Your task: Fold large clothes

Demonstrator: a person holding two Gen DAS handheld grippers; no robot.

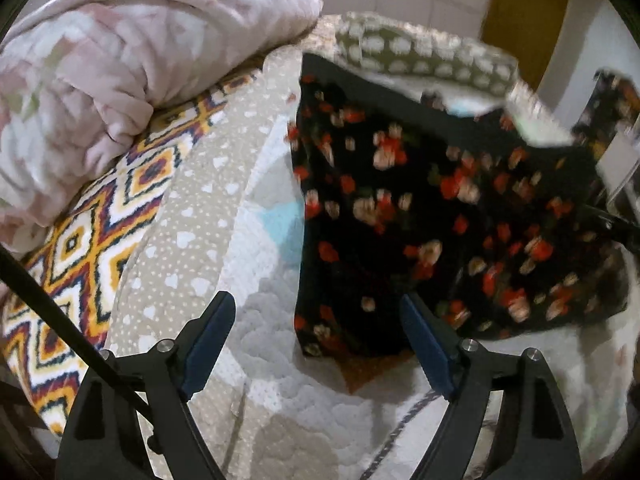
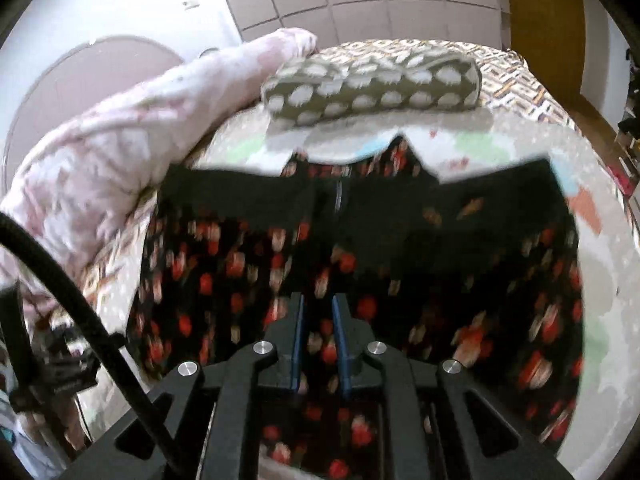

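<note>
A large black garment with red and cream flowers (image 1: pixel 420 208) lies spread on the bed. In the left wrist view my left gripper (image 1: pixel 316 316) is open and empty, its jaws wide apart just above the garment's near left edge. In the right wrist view the garment (image 2: pixel 460 300) fills the middle, its plain black upper part (image 2: pixel 360 208) folded across. My right gripper (image 2: pixel 318 308) hovers over it with the jaws nearly together and flowered cloth showing in the narrow gap; the view is blurred, so I cannot tell if it grips the cloth.
The bed has a white quilted cover (image 1: pixel 272 360). A pink blanket (image 1: pixel 100 80) is heaped at the left. A patterned orange and white blanket (image 1: pixel 92 248) lies beneath it. An olive bolster with white spots (image 2: pixel 372 88) lies at the far end.
</note>
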